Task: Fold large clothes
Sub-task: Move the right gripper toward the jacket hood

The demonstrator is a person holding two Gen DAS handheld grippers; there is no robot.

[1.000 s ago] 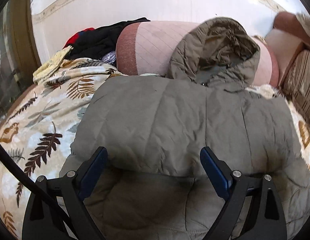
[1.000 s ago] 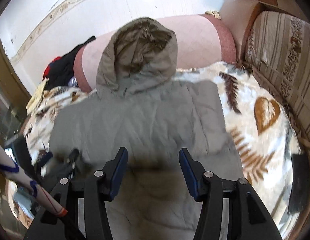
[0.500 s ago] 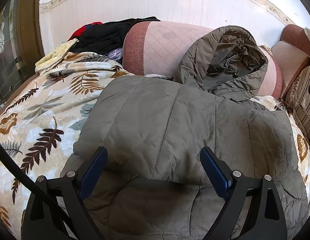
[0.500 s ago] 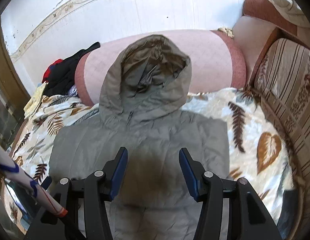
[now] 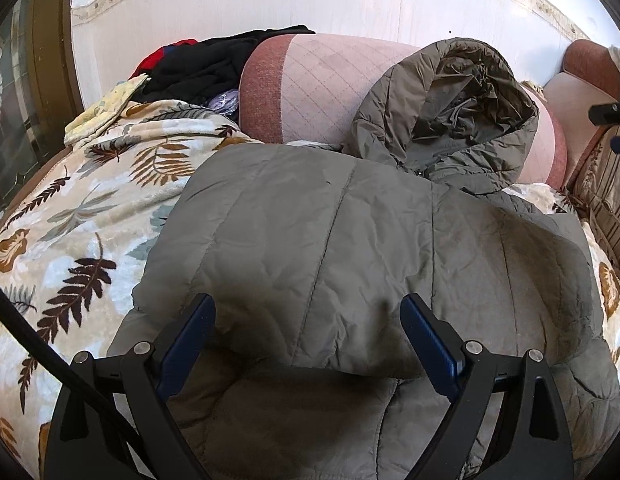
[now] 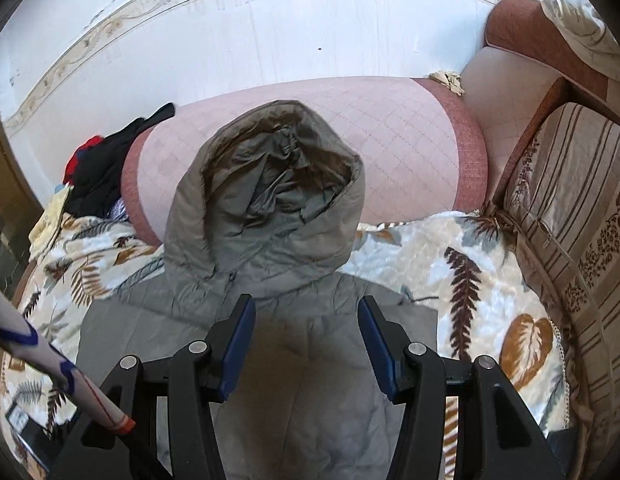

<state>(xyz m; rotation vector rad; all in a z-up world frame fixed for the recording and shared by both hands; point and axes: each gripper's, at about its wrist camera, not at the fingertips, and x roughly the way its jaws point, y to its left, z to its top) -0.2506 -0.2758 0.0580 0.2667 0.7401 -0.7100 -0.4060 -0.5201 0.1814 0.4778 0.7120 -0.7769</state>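
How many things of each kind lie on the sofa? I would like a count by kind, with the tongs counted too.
Jackets: 1, the grey hooded jacket
Blankets: 1, the leaf blanket
Bolsters: 1, the pink bolster
Piles of dark clothes: 1, the clothes pile
Tongs: 2, left tongs, right tongs, both open
Total: 6

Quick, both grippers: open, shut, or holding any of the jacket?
Left gripper: open, empty, above the grey jacket.
Right gripper: open, empty, above the jacket.
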